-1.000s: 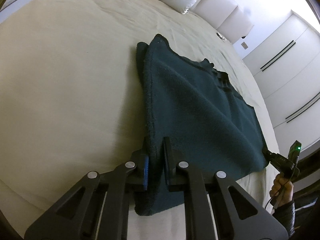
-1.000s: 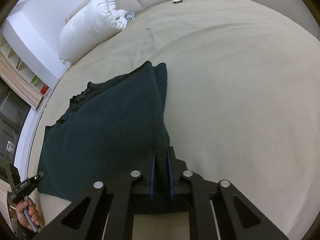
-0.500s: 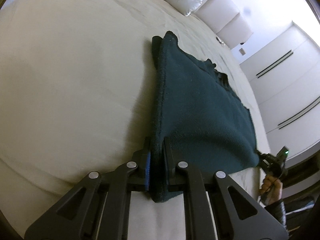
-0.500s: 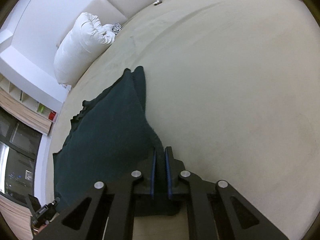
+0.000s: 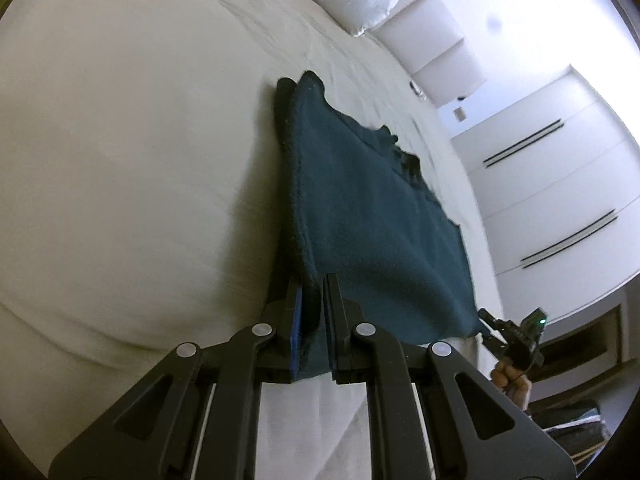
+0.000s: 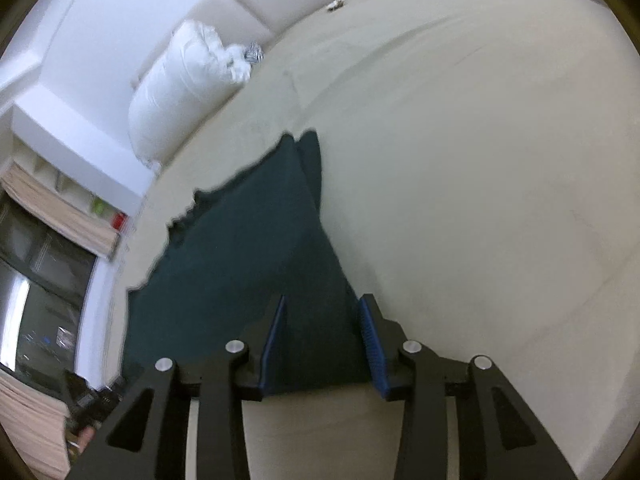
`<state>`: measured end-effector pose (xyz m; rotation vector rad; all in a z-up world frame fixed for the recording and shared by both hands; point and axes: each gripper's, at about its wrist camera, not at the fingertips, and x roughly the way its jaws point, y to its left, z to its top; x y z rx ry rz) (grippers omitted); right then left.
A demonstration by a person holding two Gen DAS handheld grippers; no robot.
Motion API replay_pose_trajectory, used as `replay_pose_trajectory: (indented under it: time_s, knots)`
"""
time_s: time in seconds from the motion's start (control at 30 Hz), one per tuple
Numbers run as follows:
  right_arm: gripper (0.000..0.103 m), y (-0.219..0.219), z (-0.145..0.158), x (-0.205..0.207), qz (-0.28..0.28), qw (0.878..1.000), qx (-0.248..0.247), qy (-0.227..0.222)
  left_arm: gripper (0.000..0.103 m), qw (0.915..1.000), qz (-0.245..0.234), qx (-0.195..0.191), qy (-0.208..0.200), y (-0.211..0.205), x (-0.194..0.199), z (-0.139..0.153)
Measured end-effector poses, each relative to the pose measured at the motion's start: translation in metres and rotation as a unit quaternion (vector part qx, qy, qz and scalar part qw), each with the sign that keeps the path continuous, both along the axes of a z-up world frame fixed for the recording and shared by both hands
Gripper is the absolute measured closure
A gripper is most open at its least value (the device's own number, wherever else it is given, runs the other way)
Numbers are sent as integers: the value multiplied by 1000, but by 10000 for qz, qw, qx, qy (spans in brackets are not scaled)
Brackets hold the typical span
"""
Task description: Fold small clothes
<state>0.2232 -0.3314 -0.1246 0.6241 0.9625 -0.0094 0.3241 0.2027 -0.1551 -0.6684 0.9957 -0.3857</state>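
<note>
A dark teal fleece garment [image 5: 372,216] lies folded on the cream bed sheet [image 5: 120,160]. My left gripper [image 5: 312,292] is shut on the garment's near left corner, with cloth pinched between its blue pads. In the right wrist view the same garment [image 6: 240,264] spreads to the left. My right gripper [image 6: 322,312] is open, its fingers standing apart on either side of the garment's near right corner. The right gripper also shows in the left wrist view [image 5: 490,324] at the garment's far corner.
A white pillow [image 6: 184,88] lies at the head of the bed against the padded headboard [image 5: 436,44]. White wardrobe doors [image 5: 560,184] stand beyond the bed. Shelves and a dark window [image 6: 36,280] are at the left of the right wrist view.
My right gripper has opened and let go of the garment's corner. Both grippers have lowered toward the bed. The left gripper stays shut on the cloth.
</note>
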Motion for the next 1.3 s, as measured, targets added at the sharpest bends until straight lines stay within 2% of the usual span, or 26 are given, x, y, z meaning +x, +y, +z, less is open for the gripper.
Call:
replay_pose_trajectory:
  time_s: [0.03,0.07,0.1,0.2,0.27,0.33,0.37,0.4,0.5,0.57,0.67,0.77,0.83,0.9,0.93,0.97,1.03,1.13,1.2,1.23,1.27,1.3]
  knots:
    - [63,1,-1,-1,5,10000,-54,10,93,10000,-55,40,-4,-5,1,0]
    - [69,1,-2,-1,16,9999,-127,32,91,9999,-73,87,20,-7,2,0]
    - [80,1,-4,-1,10,9997,-238,100,91,9996,-94,220,133,-10,4,-4]
    - [92,-5,-5,0,-33,9994,-281,186,91,9987,-230,447,48,-18,4,-9]
    - [94,-7,-2,1,-64,9991,-371,180,98,9971,-279,705,18,-23,4,-8]
    - [95,-15,0,2,-233,9988,-403,154,98,9951,-327,928,36,-26,5,-6]
    - [96,-20,-1,2,-311,9988,-354,153,98,9948,-343,958,43,-26,5,-6]
    - [102,-25,-4,2,-451,9977,-444,238,98,9945,-358,986,59,-26,5,-6]
    - [103,-37,-14,-3,-597,9973,-289,302,98,9948,-420,920,126,-21,1,-7]
    - [99,-32,-1,-10,-613,9968,-486,134,98,9942,-439,976,122,-19,-3,-1]
    - [96,-7,33,-19,-308,9966,-592,-491,97,9911,-180,1314,-105,-13,-16,27]
    - [96,29,46,-7,287,9960,-386,-759,97,9850,-201,1561,-712,-38,-20,69]
    - [96,64,46,7,812,9932,-222,-798,97,9773,-606,1730,-1065,-80,-8,89]
    - [96,95,35,22,1114,9913,-157,-680,97,9663,-854,2172,-1085,-118,3,96]
    - [96,102,31,25,1160,9912,-161,-618,96,9585,-874,2543,-952,-135,10,94]
    - [96,110,24,28,1243,9907,-126,-537,96,9553,-823,2741,-736,-141,15,88]
    - [96,120,10,33,1419,9892,-49,-361,96,9638,-536,2583,-383,-125,15,68]
    - [96,120,-4,35,1499,9884,-152,-186,96,9685,-162,2486,-59,-78,5,37]
    - [89,110,-14,33,1351,9908,-14,-68,95,9775,179,2087,244,-30,-9,18]
    - [89,107,-16,31,1288,9916,88,-65,91,9815,342,1853,337,-12,-14,13]
    - [89,102,-16,28,1218,9923,200,-87,91,9827,575,1711,424,9,-20,10]
    - [89,105,-14,23,1188,9926,199,-120,91,9793,900,1743,504,27,-26,11]
